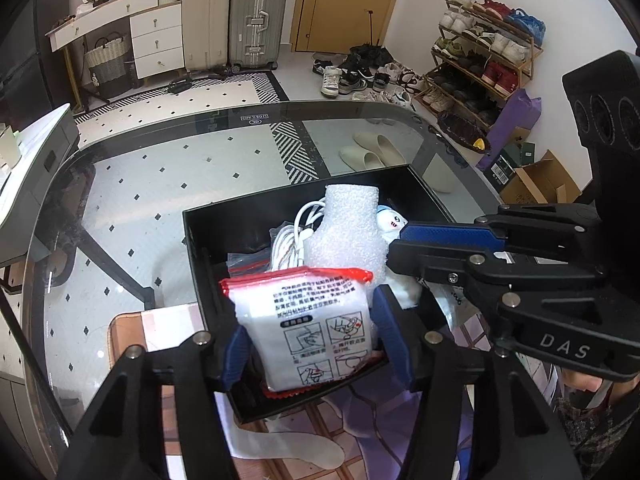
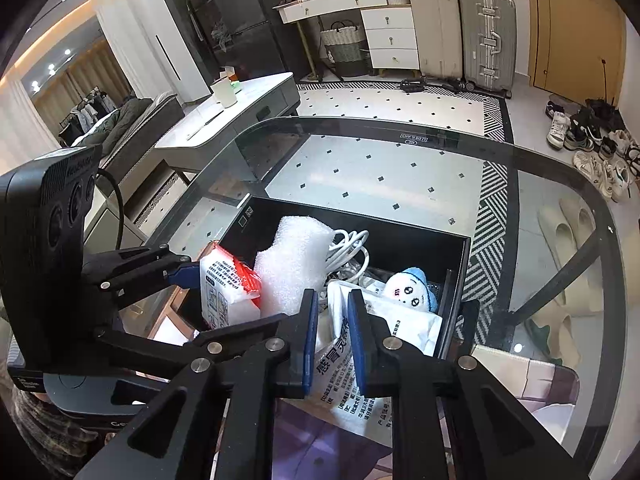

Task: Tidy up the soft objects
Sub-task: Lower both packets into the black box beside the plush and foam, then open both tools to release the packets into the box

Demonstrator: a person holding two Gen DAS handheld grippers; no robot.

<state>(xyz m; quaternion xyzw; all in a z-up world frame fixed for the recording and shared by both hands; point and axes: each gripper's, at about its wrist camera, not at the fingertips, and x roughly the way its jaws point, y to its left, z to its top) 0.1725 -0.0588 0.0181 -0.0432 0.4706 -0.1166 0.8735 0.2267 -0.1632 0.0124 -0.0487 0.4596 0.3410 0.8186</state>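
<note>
Left gripper [image 1: 308,344] loosely straddles the red-edged pouch [image 1: 316,320] — only the right view shows right gripper [image 2: 333,344] narrowly astride a white sachet [image 2: 352,364].

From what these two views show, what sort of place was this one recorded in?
Most likely a lived-in home, near the entrance: a loaded shoe rack and loose shoes by a wooden door, two suitcases against the wall, and a glass table holding the black box.

Two suitcases [image 1: 236,20] are stood against the far wall, with a white dresser [image 1: 154,36] to their left and a wooden door [image 1: 344,0] to their right. A shoe rack [image 1: 484,52] is placed further right.
</note>
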